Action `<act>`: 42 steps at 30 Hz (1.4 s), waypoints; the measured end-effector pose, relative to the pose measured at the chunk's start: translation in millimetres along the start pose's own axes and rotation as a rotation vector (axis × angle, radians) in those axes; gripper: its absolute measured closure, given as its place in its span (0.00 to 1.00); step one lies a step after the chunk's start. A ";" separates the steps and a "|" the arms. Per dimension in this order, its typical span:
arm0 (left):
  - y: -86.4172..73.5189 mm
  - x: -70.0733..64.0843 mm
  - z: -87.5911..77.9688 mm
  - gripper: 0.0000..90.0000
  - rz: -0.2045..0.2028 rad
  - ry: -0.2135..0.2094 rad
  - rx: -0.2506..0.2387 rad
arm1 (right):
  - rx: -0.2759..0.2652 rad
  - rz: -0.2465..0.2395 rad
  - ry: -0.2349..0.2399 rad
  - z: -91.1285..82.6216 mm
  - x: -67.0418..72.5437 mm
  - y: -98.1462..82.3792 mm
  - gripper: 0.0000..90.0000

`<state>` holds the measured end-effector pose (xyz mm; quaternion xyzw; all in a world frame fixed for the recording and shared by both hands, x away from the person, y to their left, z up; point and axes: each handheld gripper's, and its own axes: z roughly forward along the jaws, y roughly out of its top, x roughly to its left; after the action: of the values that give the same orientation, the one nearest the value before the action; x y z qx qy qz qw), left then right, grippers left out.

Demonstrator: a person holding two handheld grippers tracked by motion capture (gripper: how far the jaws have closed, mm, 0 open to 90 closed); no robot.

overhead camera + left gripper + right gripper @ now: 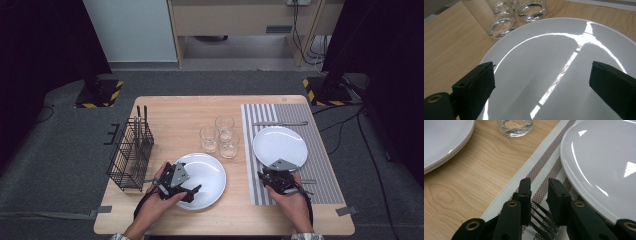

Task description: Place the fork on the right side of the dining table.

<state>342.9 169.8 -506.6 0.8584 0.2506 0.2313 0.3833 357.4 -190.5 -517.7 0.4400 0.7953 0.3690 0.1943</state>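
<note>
My left gripper (195,191) (543,66) hovers open over the near left part of a white plate (210,172) (554,50), with only the plate's shiny face showing between its jaws. My right gripper (266,176) (539,182) sits low over the near left corner of the striped placemat (320,150) (541,167). Its jaws stand close together, shut on a fork (541,218) whose tines span the narrow gap. A second white plate (280,142) (604,165) lies on the placemat just right of those jaws.
Three empty glasses (222,135) (501,25) stand between the plates. A black wire basket (130,155) holding cutlery stands at the table's left edge. A knife (280,123) lies across the placemat's far end.
</note>
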 end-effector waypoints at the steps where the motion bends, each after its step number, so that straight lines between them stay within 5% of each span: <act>1: 0.0 -0.2 0.3 0.06 0.001 -0.002 0.001 | 0.001 -0.003 0.004 -0.3 -0.2 -0.1 0.82; 10: -0.2 0.4 0.1 0.06 -0.002 0.002 0.002 | 0.011 -0.010 0.018 -2.7 -0.9 -1.0 0.82; 21: -1.0 0.9 1.5 0.05 -0.010 0.008 0.012 | -0.005 -0.006 0.008 -1.4 -1.9 -0.7 0.67; 31: -1.1 2.4 0.4 0.04 -0.020 0.021 0.008 | -0.016 0.048 0.026 0.2 -2.4 0.3 0.48; 42: -1.7 3.6 0.1 0.05 -0.030 0.029 0.006 | -0.022 0.038 0.041 6.9 0.9 1.6 0.31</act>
<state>345.3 172.9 -507.2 0.8522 0.2699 0.2373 0.3803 362.2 -186.3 -521.0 0.4453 0.7865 0.3902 0.1760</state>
